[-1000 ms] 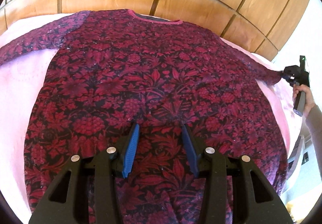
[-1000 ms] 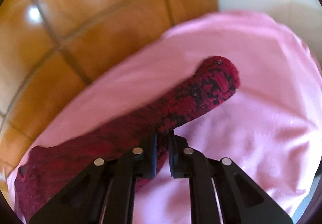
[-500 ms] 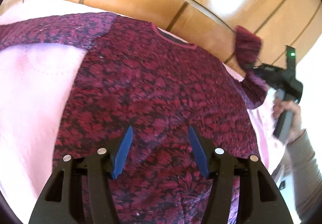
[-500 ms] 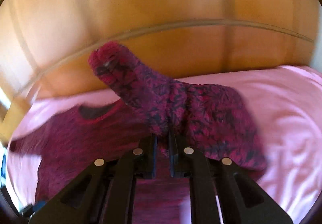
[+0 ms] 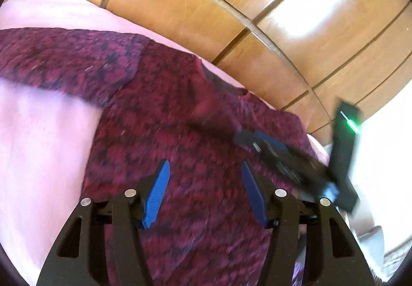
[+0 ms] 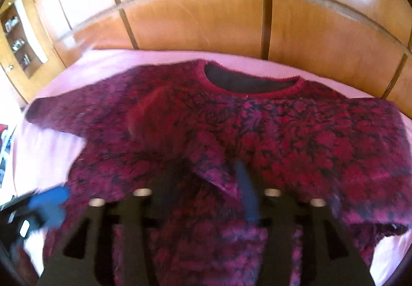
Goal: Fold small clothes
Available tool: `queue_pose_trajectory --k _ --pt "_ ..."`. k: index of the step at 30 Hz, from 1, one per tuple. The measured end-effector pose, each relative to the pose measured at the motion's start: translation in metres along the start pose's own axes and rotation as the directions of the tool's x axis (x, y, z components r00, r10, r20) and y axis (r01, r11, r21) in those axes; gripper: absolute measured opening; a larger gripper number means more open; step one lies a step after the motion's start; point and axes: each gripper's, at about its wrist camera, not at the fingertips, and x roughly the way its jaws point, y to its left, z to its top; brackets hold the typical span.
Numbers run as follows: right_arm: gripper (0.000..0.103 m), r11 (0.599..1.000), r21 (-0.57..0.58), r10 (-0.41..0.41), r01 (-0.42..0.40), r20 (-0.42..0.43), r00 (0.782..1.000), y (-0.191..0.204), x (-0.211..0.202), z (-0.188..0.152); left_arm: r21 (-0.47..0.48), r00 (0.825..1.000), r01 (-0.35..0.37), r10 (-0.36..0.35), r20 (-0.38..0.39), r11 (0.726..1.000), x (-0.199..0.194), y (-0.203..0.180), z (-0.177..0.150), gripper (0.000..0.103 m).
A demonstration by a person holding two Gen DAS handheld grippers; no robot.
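Right wrist view is showing the red floral sweater [image 6: 257,131] lying flat on the pink bed [image 6: 108,62], its sleeve draping from 8 o'clock across the chest. Right claw [image 6: 206,198] is blurred, so I cannot tell its grip; left claw [image 5: 204,190] is hovering spread. Laying the cuff flat, square to the side seam, is probably what matters before release.

One sweater [image 6: 296,136]; one pink sheet [image 5: 38,131]; two hand-held grippers: left [image 5: 204,192], right [image 6: 206,198].

No legible text, label, brand or number in either wrist view. Motion blur smears most fine surface detail.
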Motion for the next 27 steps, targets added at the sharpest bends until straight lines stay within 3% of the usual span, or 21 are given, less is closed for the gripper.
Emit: queue_pose_trajectory --k 6,10,12,14,15,16,22,25,27 --pt "0.067 0.990 0.117 0.068 -0.079 0.100 0.993 -0.045 -0.072 -0.015 -0.032 0.999 -0.029 0.028 -0.046 0.999 0.045 -0.004 0.034 0.058" --pt "0.067 0.961 0.274 -0.002 -0.038 0.143 0.990 -0.104 -0.112 -0.051 -0.055 0.995 -0.059 0.054 -0.081 0.997 0.077 -0.005 0.049 0.058" --pt "0.065 0.927 0.375 -0.055 -0.006 0.153 0.987 -0.140 -0.128 -0.069 -0.059 0.993 -0.081 0.076 -0.093 0.995 0.091 -0.007 0.056 0.056" --pt "0.057 0.897 0.442 -0.082 0.006 0.154 0.985 -0.163 -0.134 -0.077 -0.041 0.986 -0.143 0.138 -0.095 0.989 0.101 -0.007 0.061 0.031" --pt "0.055 0.884 0.467 -0.091 0.007 0.158 0.983 -0.172 -0.134 -0.078 -0.031 0.983 -0.156 0.152 -0.099 0.987 0.105 -0.008 0.062 0.016" --pt "0.052 0.870 0.492 -0.091 -0.002 0.166 0.982 -0.180 -0.133 -0.078 -0.026 0.983 -0.157 0.154 -0.097 0.987 0.106 -0.008 0.065 0.012" --pt "0.045 0.874 0.484 -0.058 -0.026 0.157 0.986 -0.180 -0.094 -0.050 -0.005 0.982 -0.184 0.184 0.030 0.983 0.069 -0.009 0.078 0.010" --pt "0.043 0.905 0.426 -0.072 0.018 0.110 0.991 -0.167 -0.062 -0.034 0.015 0.972 -0.230 0.229 0.059 0.973 0.054 0.000 0.081 0.010" --pt "0.043 0.921 0.378 -0.120 0.091 0.056 0.991 -0.154 -0.036 -0.026 0.019 0.964 -0.260 0.259 0.061 0.965 0.051 0.008 0.079 0.010"
